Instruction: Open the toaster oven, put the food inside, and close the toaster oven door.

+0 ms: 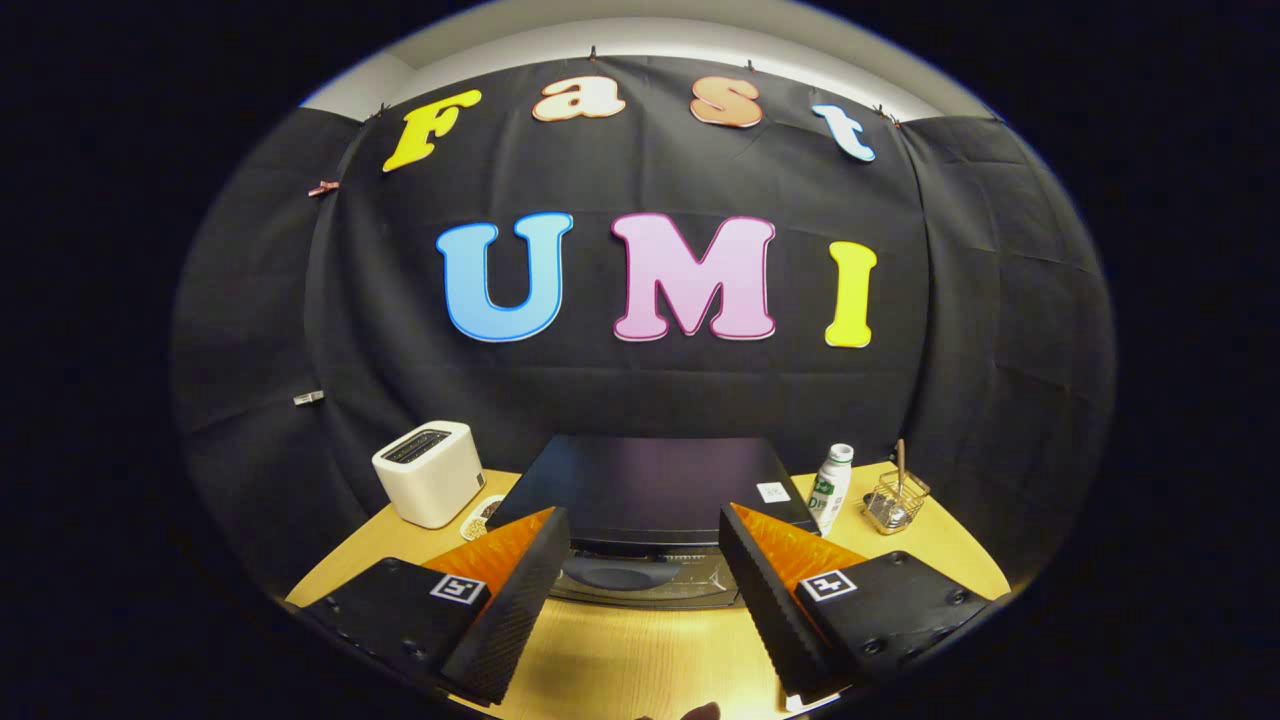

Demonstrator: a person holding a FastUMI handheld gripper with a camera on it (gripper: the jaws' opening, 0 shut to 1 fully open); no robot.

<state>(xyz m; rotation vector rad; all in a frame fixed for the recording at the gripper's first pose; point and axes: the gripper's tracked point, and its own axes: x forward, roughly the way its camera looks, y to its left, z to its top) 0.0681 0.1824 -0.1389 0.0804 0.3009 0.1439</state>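
A black toaster oven stands on the wooden table just ahead of my fingers, seen from above and in front. Its flat top faces me and its door is down low between the fingertips; it looks shut, with something dark and oval showing behind the glass. My gripper is open, hovering above the table in front of the oven with nothing between its fingers. A small dish of food lies left of the oven, partly hidden behind the left finger.
A white pop-up toaster stands at the left of the oven. To the oven's right are a white bottle with a green label and a small wire holder with a utensil. The wooden table spreads beneath my fingers.
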